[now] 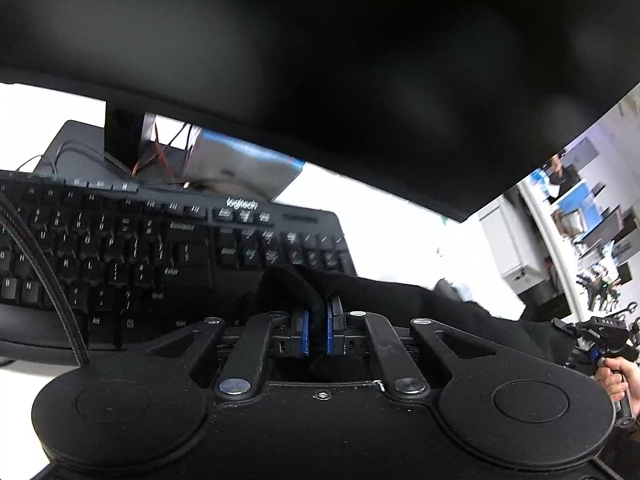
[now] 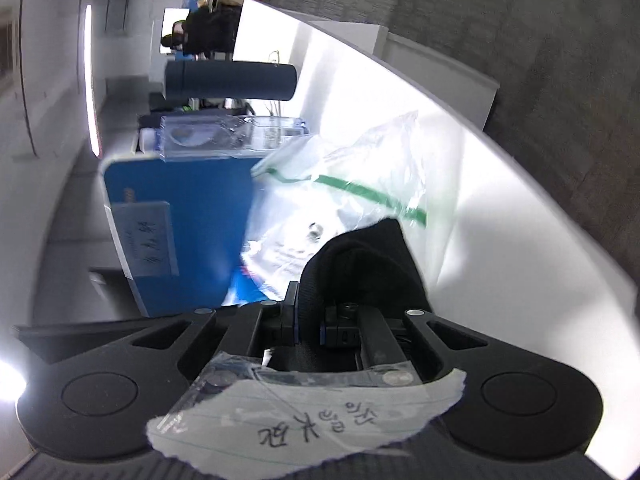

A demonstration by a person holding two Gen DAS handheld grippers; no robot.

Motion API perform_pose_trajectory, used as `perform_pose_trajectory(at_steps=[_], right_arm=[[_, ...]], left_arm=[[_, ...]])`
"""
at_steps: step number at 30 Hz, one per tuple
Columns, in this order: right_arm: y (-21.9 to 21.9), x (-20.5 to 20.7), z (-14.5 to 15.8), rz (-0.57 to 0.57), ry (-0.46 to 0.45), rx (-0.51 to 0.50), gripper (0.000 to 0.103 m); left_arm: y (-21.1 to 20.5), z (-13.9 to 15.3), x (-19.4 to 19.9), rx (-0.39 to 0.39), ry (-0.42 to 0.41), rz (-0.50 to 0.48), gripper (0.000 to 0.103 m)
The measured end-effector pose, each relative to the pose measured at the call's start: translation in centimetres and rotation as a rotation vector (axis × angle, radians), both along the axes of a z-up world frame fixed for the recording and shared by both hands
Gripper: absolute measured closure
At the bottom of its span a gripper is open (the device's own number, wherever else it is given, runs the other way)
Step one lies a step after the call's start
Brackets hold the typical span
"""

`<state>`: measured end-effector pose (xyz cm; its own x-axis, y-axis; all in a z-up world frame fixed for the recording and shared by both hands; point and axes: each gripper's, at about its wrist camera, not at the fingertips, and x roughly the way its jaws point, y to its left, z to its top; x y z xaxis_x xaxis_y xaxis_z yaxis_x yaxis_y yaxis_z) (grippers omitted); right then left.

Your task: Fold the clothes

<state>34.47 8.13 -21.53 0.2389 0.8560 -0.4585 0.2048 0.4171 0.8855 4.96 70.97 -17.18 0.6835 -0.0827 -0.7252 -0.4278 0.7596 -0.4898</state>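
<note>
Left wrist view, nearest first: the left gripper [image 1: 318, 332] has its blue-padded fingers [image 1: 304, 334] drawn nearly together, pinching a ribbed edge of the black garment [image 1: 400, 300]. The cloth rises between the pads and spreads away to the right, over the white desk [image 1: 400, 232]. Just beyond lies a black keyboard [image 1: 160, 248], its right end partly covered by the cloth, and above hangs the dark underside of a monitor [image 1: 320, 60]. At the far right edge a hand [image 1: 614, 376] holds the other tool.

Right wrist view: the right gripper [image 2: 308, 326] is likewise closed to a narrow gap on a fold of the same garment, which bulges up and forward past the fingertips (a handwritten paper label [image 2: 304, 416] is taped below them). Behind the cloth lies a clear plastic bag [image 2: 360, 184] with a green stripe, then a blue box [image 2: 180, 220].
</note>
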Motion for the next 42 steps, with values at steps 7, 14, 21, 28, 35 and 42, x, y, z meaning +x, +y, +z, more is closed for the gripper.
perform_pose_trajectory(at_steps=[7,14,21,28,35,42], right_arm=[[-1.5,-1.2,0.9,-0.090,-0.109,-0.258,0.008],[-0.1,-5.6,5.2,0.112,-0.340,-0.539,0.000],[3.6,-9.6,1.4,0.346,-0.310,-0.549,0.001],[7.4,-13.0,-1.5,0.542,-0.336,-0.555,0.037],[8.1,-13.6,-0.2,0.526,-0.382,-0.601,0.083],[5.9,-15.9,4.4,0.471,-0.454,-0.560,0.090]], left_arm=[[-0.8,1.2,-5.7,0.090,0.033,0.182,0.028],[-3.5,0.9,-10.8,0.086,0.075,0.170,0.008],[-7.4,-3.7,-10.5,0.014,0.130,0.053,0.008],[-8.6,-3.9,-8.7,0.008,0.096,-0.063,0.065],[-9.3,-3.1,-8.3,0.046,0.100,-0.106,0.102],[-10.4,0.8,-12.8,0.022,0.035,-0.056,0.102]])
